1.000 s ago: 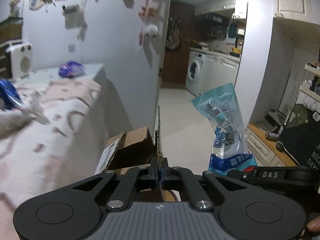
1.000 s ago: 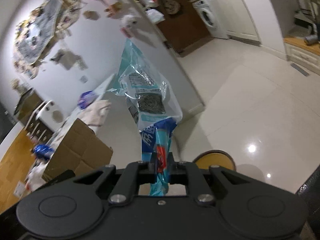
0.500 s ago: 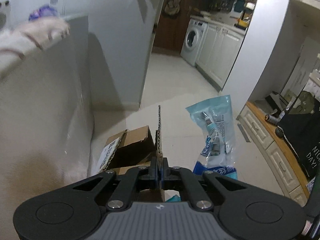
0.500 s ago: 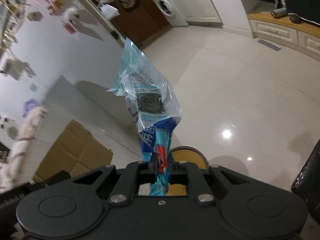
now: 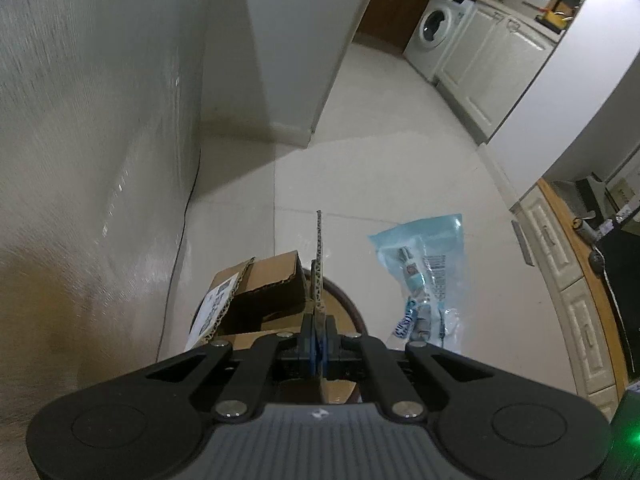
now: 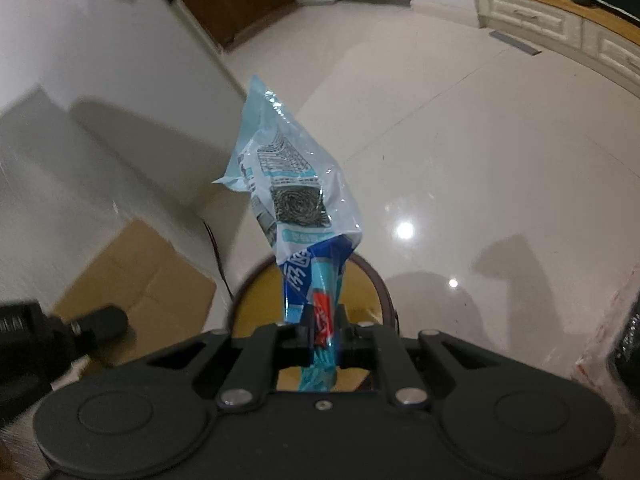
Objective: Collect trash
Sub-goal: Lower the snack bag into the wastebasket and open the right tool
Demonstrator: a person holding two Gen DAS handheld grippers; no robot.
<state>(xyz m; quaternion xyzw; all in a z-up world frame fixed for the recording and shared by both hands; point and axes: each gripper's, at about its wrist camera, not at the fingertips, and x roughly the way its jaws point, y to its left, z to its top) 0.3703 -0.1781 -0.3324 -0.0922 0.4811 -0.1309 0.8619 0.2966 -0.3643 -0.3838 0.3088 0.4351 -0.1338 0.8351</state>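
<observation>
My left gripper [image 5: 319,340] is shut on a flap of a brown cardboard box [image 5: 260,292] and holds it just above a round bin with a dark rim [image 5: 352,308]. My right gripper [image 6: 322,334] is shut on the blue end of a clear blue plastic bag [image 6: 292,188] holding steel scourers. The bag stands up over the same round bin [image 6: 384,288]. It also shows in the left wrist view [image 5: 424,276], to the right of the box. The cardboard box [image 6: 136,276] sits at lower left in the right wrist view, with the left gripper's body [image 6: 48,340] beside it.
A white cloth-covered table side [image 5: 92,160] hangs close on the left. Glossy tiled floor [image 6: 480,160] stretches ahead to a washing machine [image 5: 440,36] and white cabinets [image 5: 496,68]. Low wood-topped drawers [image 5: 580,304] line the right.
Both grippers have dropped from table height toward the floor, carrying the box and the bag. The round bin now shows under both, and the tabletop has left view.
</observation>
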